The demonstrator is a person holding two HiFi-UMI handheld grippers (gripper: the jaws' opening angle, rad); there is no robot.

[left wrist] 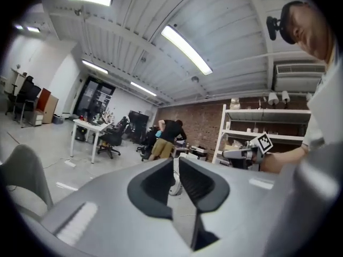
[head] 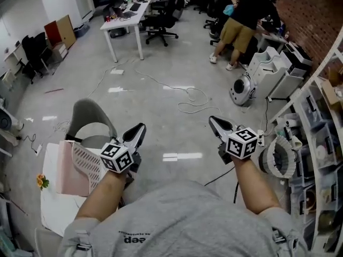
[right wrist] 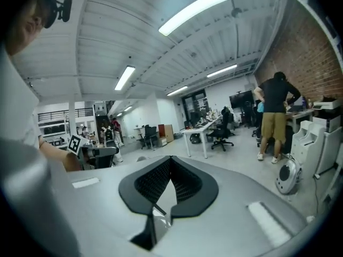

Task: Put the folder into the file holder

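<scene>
Both claws are up in the air in front of the body, and neither is on the job.

Left claw (head: 138, 130): in its own view (left wrist: 175, 159) the pads are nearly together with a thin slit between them and nothing in it. Right claw (head: 214, 121): tips pressed together (right wrist: 170, 158), empty.

The pink folder (head: 65, 167) is below the left claw and off to its left, on the white table (head: 51, 210). The right claw is well apart from it. The white mesh file holder (head: 87, 165) sits just right of the folder, so it is the nearer of the two to the left claw. The two overlap in the head view. I can't tell from here whether the folder only leans on the holder or is already partly in a slot. The grey chair (head: 91, 114) is beyond both.

Handling, my read:
- The folder is thin and light, and it will likely bow if pinched at one corner.
- The cover looks smooth, so expect slip and clamp firmly.
- Take it near the middle of a long edge, or at the spine if that side is reachable, so it stays flat while it is stood up.
- The slit is too narrow for an edge, so the left claw must spread first.
- The mesh holder looks light too and may skid or tip when the folder pushes in. Steady its wall with the right claw.
</scene>
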